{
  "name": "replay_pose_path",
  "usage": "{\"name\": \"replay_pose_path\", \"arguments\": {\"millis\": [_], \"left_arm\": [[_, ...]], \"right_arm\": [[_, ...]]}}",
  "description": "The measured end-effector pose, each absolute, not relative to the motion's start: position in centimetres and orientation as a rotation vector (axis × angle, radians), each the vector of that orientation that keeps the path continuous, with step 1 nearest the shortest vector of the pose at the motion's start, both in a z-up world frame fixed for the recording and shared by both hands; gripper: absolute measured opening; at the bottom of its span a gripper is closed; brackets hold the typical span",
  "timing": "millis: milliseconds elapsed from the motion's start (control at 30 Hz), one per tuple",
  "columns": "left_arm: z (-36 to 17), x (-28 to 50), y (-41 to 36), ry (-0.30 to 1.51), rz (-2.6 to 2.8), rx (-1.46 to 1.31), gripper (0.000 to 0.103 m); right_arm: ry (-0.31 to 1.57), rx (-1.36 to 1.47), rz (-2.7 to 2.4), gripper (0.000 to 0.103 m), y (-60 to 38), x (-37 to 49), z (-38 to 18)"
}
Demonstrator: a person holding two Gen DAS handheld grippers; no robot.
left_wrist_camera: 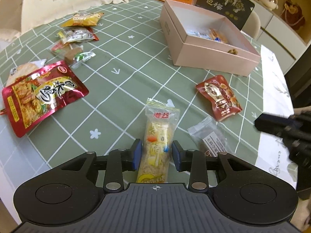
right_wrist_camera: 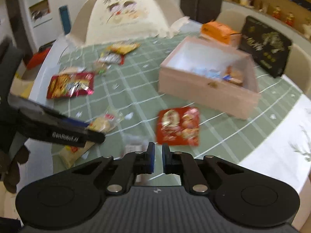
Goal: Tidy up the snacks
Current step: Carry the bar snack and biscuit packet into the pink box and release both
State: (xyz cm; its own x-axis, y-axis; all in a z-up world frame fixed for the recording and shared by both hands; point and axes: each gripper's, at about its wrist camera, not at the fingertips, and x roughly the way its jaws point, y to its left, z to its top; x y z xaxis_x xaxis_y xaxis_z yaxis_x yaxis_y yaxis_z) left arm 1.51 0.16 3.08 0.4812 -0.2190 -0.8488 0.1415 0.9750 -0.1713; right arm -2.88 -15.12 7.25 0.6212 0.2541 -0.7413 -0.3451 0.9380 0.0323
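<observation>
A: Left tongs (left_wrist_camera: 155, 154) state? Position of target?

B: Pads stand apart, one on each side of the rice-cracker bar (left_wrist_camera: 158, 136). Bar lies flat on the desk (left_wrist_camera: 124, 81), between the pads; right pad shows a small gap, left pad is at or near the wrapper. Not clamped yet, as far as I can judge.

A: Long axis?

B: Runs straight ahead along the fingers, sealed end pointing away toward the pink box (left_wrist_camera: 210, 44). So the pads would close across the bar's narrow width. Good orientation for a pinch.

A: Right tongs (right_wrist_camera: 158, 158)?

B: Nearly together, narrow slit between the pads, holding nothing. View is motion-blurred. They hang above the desk near the red square packet (right_wrist_camera: 178, 126), off to the right of the bar.

A: Nearer hand?

B: Left, clearly; it already straddles the bar. Box lies ahead and to the right, well apart from the bar.
</observation>
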Motion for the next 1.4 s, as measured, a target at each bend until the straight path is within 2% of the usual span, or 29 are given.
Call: {"name": "replay_pose_path", "arguments": {"millis": [133, 167, 233, 300, 333, 467, 533, 567, 800, 833, 867, 900, 1067, 1167, 1233, 1267, 1300, 1400], "left_arm": [[3.1, 0.8, -1.1, 1.044, -0.229, 0.032, 0.037], [3.1, 0.6, -1.3, 1.045, -0.231, 0.052, 0.037], [3.0, 0.3, -1.4, 1.04, -0.232, 0.071, 0.037], [3.1, 0.2, -1.2, 1.04, -0.222, 0.066, 0.037], [3.1, 0.3, -1.0, 1.043, -0.218, 0.05, 0.036], [3.2, 0.4, -0.6, 1.049, -0.219, 0.021, 0.036], [3.2, 0.5, -0.7, 1.05, -0.217, 0.022, 0.036], [3.2, 0.5, -0.7, 1.048, -0.215, 0.021, 0.036], [3.1, 0.2, -0.5, 1.019, -0.226, 0.015, 0.036], [3.0, -0.1, -0.5, 1.006, -0.229, 0.018, 0.036], [3.0, -0.3, -0.6, 0.993, -0.228, 0.026, 0.036], [2.9, -0.6, -0.7, 0.98, -0.221, 0.032, 0.036], [2.6, -1.1, -1.2, 0.937, -0.198, 0.047, 0.034], [2.6, -0.8, -1.5, 0.943, -0.199, 0.061, 0.035], [2.7, -0.5, -1.5, 0.96, -0.202, 0.069, 0.035], [2.7, -0.4, -1.5, 0.961, -0.21, 0.07, 0.035], [2.7, -0.3, -1.5, 0.966, -0.21, 0.072, 0.035], [2.7, -0.3, -1.7, 0.97, -0.21, 0.092, 0.035]], "right_arm": [[0.859, -0.064, 0.377, 0.009, -16.2, -2.8, 7.1], [0.867, -0.047, 0.397, 0.012, -16.2, -2.9, 6.9], [0.886, -0.033, 0.418, 0.026, -15.5, -2.9, 6.2], [0.896, -0.036, 0.429, 0.049, -14.5, -2.8, 5.3], [0.9, -0.044, 0.429, 0.05, -14.0, -2.6, 4.8], [0.938, -0.094, 0.422, 0.052, -12.1, -1.2, 2.7], [0.929, -0.141, 0.414, 0.041, -11.3, -1.2, 2.6], [0.93, -0.175, 0.423, 0.039, -11.2, -1.3, 2.7], [0.883, -0.158, 0.403, 0.036, -14.0, -3.1, 5.7], [0.87, -0.132, 0.382, 0.03, -14.9, -3.1, 6.3], [0.86, -0.106, 0.359, 0.013, -15.8, -3.0, 6.9], [0.856, -0.075, 0.343, 0.011, -16.9, -2.7, 7.5], [0.796, 0.049, 0.305, 0.011, -20.5, -2.1, 9.5], [0.821, 0.048, 0.342, 0.013, -20.5, -1.9, 8.9], [0.85, 0.048, 0.378, 0.023, -19.7, -1.9, 7.6], [0.866, 0.044, 0.386, 0.032, -19.0, -1.9, 6.9], [0.881, 0.038, 0.391, 0.035, -18.2, -2.0, 6.2], [0.925, 0.0, 0.388, 0.037, -15.9, -1.4, 3.9]]}}
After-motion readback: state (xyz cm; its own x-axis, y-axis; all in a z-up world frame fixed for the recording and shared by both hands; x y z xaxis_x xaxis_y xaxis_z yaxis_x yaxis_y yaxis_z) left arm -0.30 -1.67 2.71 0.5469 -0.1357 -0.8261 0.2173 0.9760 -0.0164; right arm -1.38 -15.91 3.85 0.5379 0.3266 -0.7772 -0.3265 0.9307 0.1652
